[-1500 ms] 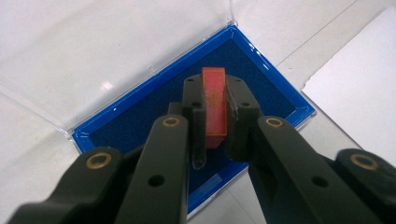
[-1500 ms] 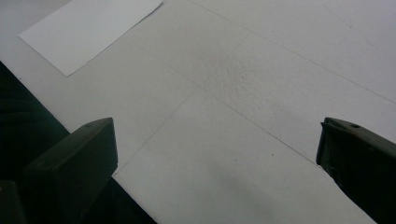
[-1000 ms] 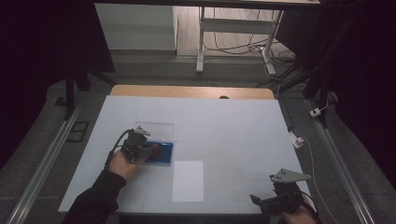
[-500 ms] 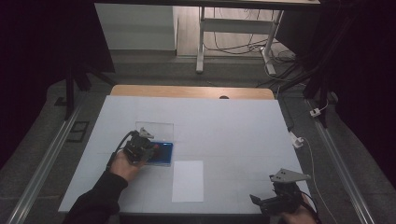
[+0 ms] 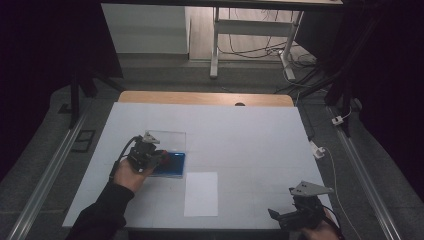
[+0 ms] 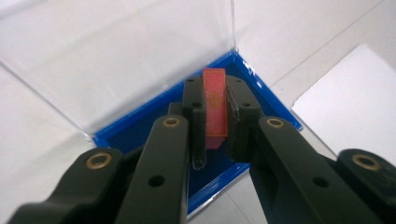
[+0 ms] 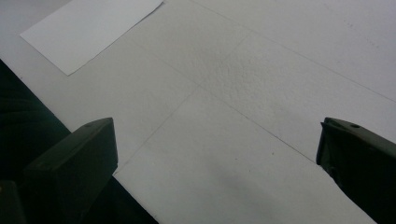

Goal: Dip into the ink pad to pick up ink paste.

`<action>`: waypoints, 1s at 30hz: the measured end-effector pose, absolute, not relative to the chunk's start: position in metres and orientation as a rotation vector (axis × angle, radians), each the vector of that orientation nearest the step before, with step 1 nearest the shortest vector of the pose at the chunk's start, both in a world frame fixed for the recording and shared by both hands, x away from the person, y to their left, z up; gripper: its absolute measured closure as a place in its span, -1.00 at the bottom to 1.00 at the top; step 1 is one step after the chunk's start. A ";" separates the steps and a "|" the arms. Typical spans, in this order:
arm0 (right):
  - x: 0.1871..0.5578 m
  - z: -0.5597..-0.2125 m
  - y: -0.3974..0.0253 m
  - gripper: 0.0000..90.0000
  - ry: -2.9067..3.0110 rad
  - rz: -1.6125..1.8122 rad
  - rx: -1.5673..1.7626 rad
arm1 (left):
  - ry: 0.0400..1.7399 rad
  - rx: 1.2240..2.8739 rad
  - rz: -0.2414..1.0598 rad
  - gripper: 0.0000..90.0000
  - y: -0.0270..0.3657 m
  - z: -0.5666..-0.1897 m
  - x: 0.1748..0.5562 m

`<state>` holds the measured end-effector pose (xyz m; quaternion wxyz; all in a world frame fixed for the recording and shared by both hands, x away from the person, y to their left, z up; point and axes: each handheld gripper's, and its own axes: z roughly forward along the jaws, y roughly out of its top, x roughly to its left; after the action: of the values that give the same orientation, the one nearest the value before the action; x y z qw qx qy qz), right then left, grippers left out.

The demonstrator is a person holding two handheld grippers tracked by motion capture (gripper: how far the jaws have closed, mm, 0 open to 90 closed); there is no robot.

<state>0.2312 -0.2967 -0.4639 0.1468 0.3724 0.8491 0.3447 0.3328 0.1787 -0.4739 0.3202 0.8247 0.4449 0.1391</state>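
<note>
High view: the left gripper [image 5: 159,159] sits over the near left part of the white table [image 5: 240,135], held by the person's left hand [image 5: 127,172].
Left tongs: they are squeezed close together, with just a thin gap between them.
What they hold: a small flat red card [image 6: 215,101] stands upright between the two black jaws, pinched on both sides.
Red card: it has a little gold pattern on its face, and its top pokes out past the jaw tips.
Under the card: a shallow blue tray [image 6: 140,133] with a clear plastic lid [image 6: 116,51] standing open behind it.
Card and tray: I cannot tell if the card's bottom edge touches the tray floor.
Blue tray on the table: in the high view the blue tray [image 5: 175,165] lies just beside the left gripper, and the clear plastic lid [image 5: 167,137] rises on its far side.
White sheet of paper [image 5: 201,194]: it lies flat on the table, near the tray, on its right and closer to the person.
Right gripper [image 5: 285,216]: it is at the near right edge of the table, well apart from the tray.
Right tongs: they are spread wide, one jaw at each side of the right gripper view.
What they hold: just bare table shows between them.
Paper from the right gripper: the white sheet of paper [image 7: 88,30] shows at the top left, away from the jaws.
</note>
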 end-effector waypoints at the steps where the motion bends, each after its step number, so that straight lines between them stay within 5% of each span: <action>1: 0.231 -0.464 -0.297 -1.00 2.444 0.990 1.072 | 1.169 2.162 0.368 0.78 0.180 -0.472 0.332; 30: 0.231 -0.464 -0.296 -1.00 2.445 0.986 1.065 | 1.227 2.199 0.293 0.78 0.189 -0.492 0.344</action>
<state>0.2306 -0.2965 -0.4639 0.1487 0.3705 0.8503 0.3430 0.3439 0.1894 -0.4924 0.2985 0.8279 0.4617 0.1105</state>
